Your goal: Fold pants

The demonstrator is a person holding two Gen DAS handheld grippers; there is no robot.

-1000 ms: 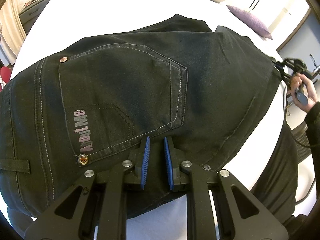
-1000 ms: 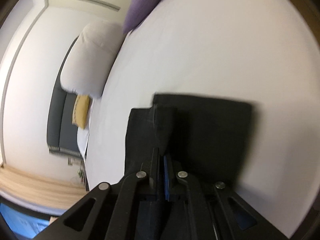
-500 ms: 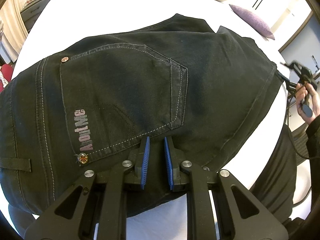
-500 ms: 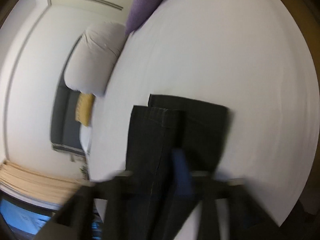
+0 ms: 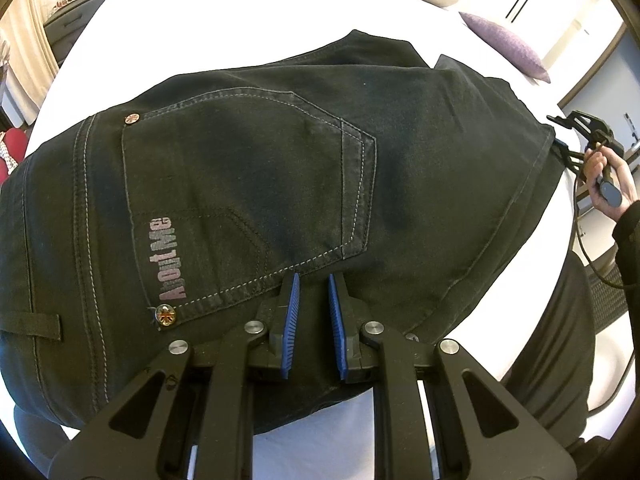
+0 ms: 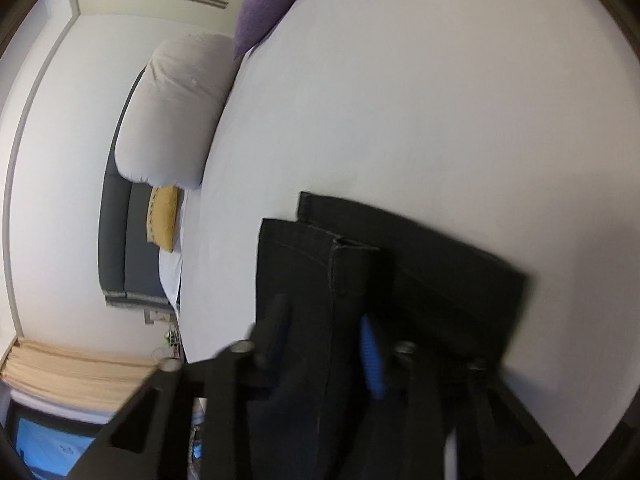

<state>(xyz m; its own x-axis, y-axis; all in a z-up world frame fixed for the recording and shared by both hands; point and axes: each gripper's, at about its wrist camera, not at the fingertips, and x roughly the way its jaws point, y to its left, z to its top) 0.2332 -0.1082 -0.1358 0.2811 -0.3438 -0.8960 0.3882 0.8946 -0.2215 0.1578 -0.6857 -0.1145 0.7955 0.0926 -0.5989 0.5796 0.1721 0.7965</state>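
Note:
Black jeans (image 5: 248, 168) lie folded on a white bed (image 5: 224, 12), back pocket with a pink logo facing up. My left gripper (image 5: 312, 280) hovers over the jeans' near edge, jaws a little apart with nothing between them. My right gripper (image 5: 560, 140) shows in the left wrist view at the jeans' right edge, held by a hand. In the right wrist view the right gripper (image 6: 324, 324) is open, blurred, over the jeans' leg hems (image 6: 400, 256), which lie flat on the sheet.
A purple cushion (image 5: 508, 44) and a white pillow (image 6: 176, 108) lie at the bed's head, with a yellow cushion (image 6: 164, 216) beyond. A dresser (image 5: 68, 12) stands at the far left. The person's dark-trousered leg (image 5: 552, 344) is at the right.
My right gripper opened and let go of the leg hems, then drew back from them. The hems now lie flat. The left gripper barely moved.

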